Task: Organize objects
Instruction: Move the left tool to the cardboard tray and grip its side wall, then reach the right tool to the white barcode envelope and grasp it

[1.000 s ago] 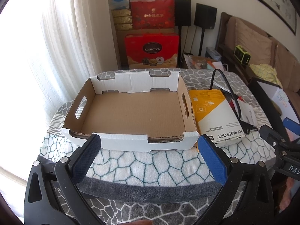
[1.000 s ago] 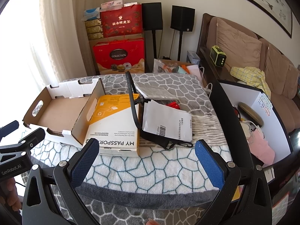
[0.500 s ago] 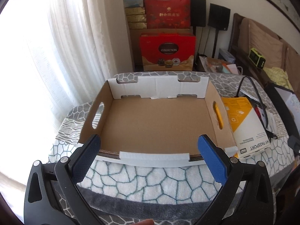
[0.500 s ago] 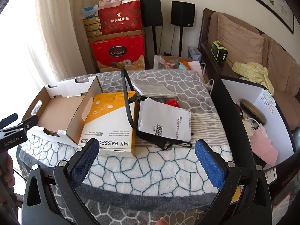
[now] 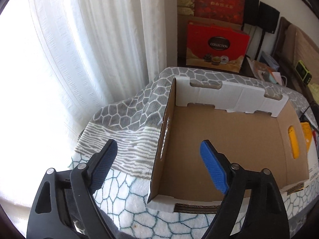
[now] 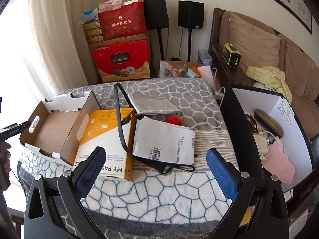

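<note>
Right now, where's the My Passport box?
In the right wrist view, the My Passport box lies flat on the blanket, against the cardboard tray's right wall, with the white barcoded envelope to its right.

Between the left gripper's (image 5: 159, 169) blue-padded black fingers (image 5: 212, 171) stood the side wall of a cardboard tray (image 5: 225, 135), plain brown inside with white rims. Under it lay a blanket (image 5: 127, 111) of grey with white cell outlines, turning to white with teal outlines nearer the fingers. Ahead of the right gripper's (image 6: 157, 171) blue pads, a box (image 6: 105, 139) was yellow and white with black lettering, a black strap (image 6: 120, 123) crossing it, beside white paper (image 6: 165, 139) bearing a barcode. Beyond stood red gift boxes (image 6: 121, 59).
</note>
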The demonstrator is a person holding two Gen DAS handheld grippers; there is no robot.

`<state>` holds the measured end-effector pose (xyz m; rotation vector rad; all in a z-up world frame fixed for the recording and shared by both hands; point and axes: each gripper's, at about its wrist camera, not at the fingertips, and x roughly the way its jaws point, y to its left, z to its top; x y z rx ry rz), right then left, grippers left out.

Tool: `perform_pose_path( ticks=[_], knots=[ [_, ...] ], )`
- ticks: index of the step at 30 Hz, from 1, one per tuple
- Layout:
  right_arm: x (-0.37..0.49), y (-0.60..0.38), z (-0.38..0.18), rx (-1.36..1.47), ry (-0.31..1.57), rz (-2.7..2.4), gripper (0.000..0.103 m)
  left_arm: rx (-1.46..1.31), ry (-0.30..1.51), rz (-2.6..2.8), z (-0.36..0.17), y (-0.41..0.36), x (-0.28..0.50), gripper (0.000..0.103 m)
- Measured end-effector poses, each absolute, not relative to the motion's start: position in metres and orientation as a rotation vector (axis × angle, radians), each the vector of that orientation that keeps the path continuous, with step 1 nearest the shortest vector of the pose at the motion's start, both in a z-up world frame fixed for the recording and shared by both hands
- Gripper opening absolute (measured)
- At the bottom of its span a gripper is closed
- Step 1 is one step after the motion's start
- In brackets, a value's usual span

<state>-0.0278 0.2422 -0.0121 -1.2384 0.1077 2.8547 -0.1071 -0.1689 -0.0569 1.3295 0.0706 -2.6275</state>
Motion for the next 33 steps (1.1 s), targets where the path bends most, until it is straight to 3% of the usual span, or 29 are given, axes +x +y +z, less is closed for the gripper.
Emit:
perform_pose_path(
  ticks=[2, 7, 14, 18, 20, 27, 33],
  knots=[
    [-0.033, 0.249, -0.012, -1.252, 0.128, 2.845, 0.098, 1.369, 0.073, -2.606, -0.067, -0.174, -0.113, 0.07],
    [-0.041, 0.266, -0.009, -1.252, 0.18, 2.824, 0.097, 1.418, 0.132, -2.633, -0.081, -0.178, -0.115, 0.068],
    [-0.051, 0.284, -0.007, -1.277, 0.247, 2.813, 0.093, 1.496, 0.164, -2.605, -0.098, -0.176, -0.123, 0.042],
    [-0.053, 0.286, -0.011, -1.296, 0.253, 2.811, 0.089, 1.485, 0.115, -2.605, -0.103, -0.171, -0.121, 0.033],
    [-0.055, 0.287, -0.015, -1.311, 0.25, 2.801, 0.088, 1.489, 0.072, -2.615, -0.102, -0.165, -0.121, 0.024],
    [-0.074, 0.307, -0.051, -1.428, 0.327, 2.724, 0.074, 1.489, 0.015, -2.627, -0.102, -0.163, -0.118, 0.02],
    [-0.083, 0.329, -0.078, -1.521, 0.541, 2.722, 0.073, 1.488, 0.012, -2.637, -0.102, -0.164, -0.118, 0.019]
  ],
)
